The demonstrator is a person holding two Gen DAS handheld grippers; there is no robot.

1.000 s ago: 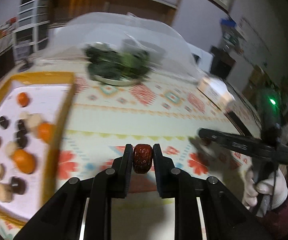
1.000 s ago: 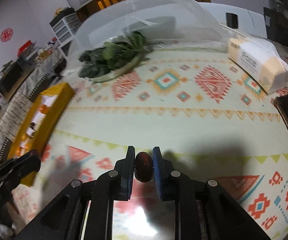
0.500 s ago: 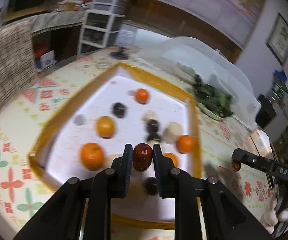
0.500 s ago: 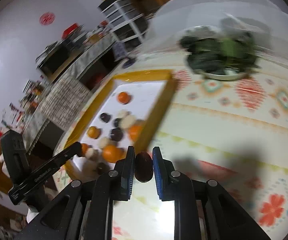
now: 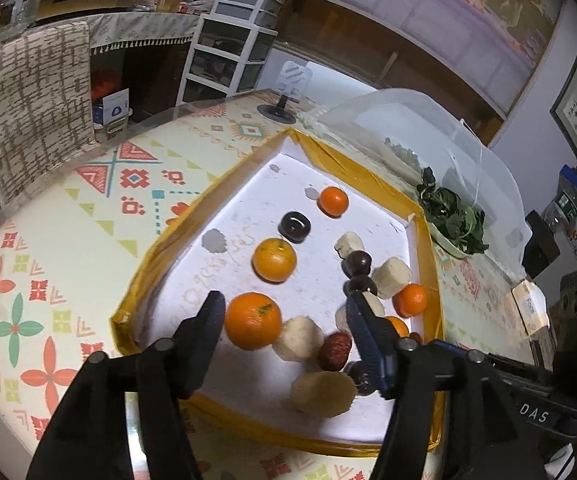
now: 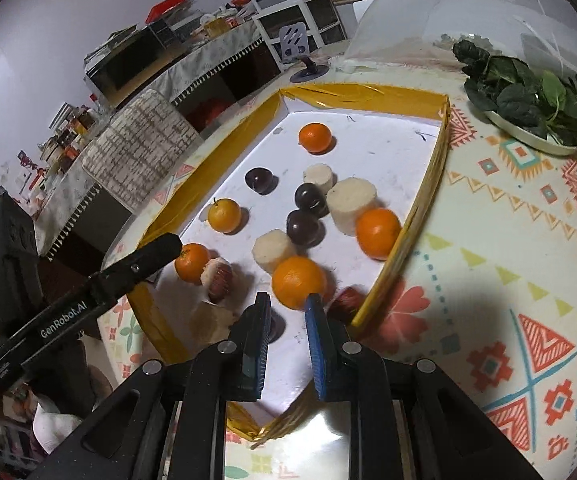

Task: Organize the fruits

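Both red dates now lie in the tray, fingers spread; only the right view shows the second

A yellow-rimmed tray with a white floor holds bright orange tangerines, dark brown chestnuts, cream-coloured cut pieces and a red-brown jujube. The tablecloth, right of frame, is cream with red, teal and yellow geometric motifs. Upper right, dark green leaves.

Both grippers empty right now: left gripper spread wide, right gripper parted too, both lower centre of frame.
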